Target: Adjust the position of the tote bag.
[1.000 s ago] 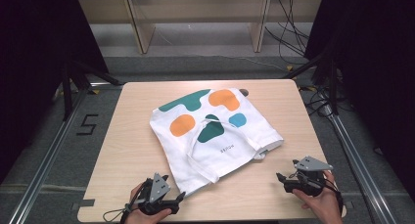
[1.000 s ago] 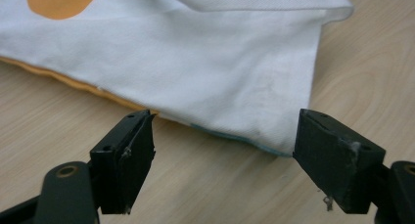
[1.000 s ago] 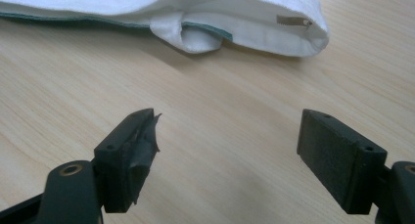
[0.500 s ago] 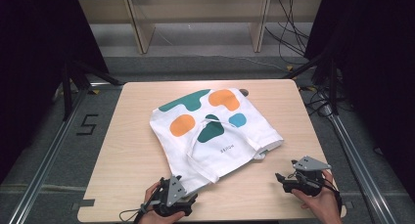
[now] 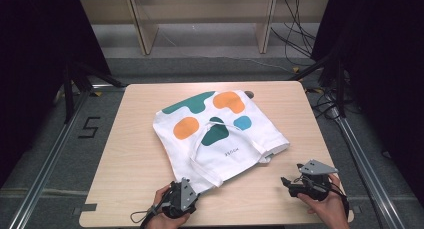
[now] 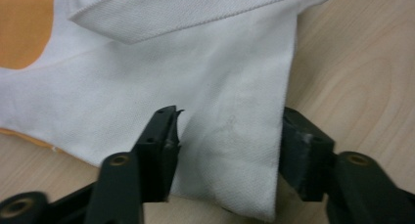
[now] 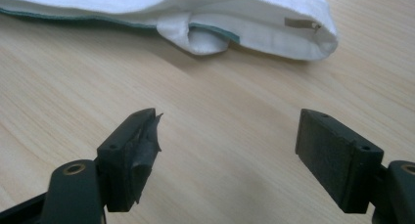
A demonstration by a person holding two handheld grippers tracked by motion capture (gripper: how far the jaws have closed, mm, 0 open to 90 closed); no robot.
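A white tote bag (image 5: 220, 134) with orange, green and blue patches lies flat mid-table, its straps (image 5: 205, 161) looped toward me. My left gripper (image 5: 189, 191) sits at the bag's near corner. In the left gripper view it (image 6: 230, 128) is open, with the white bag cloth (image 6: 147, 62) lying between the jaws and a strap (image 6: 195, 13) farther up. My right gripper (image 5: 289, 183) rests near the table's front right, pointing left. It (image 7: 230, 128) is open over bare wood, and the bag's folded edge (image 7: 254, 28) lies a short way ahead.
The wooden table (image 5: 130, 154) has bare wood left and right of the bag. Metal frame rails (image 5: 367, 164) run along both sides. A shelf unit (image 5: 200, 14) and cables (image 5: 300, 34) lie beyond the far edge.
My left gripper has slid right along the front edge and now straddles the bag's near corner. The right gripper and the bag have stayed put.
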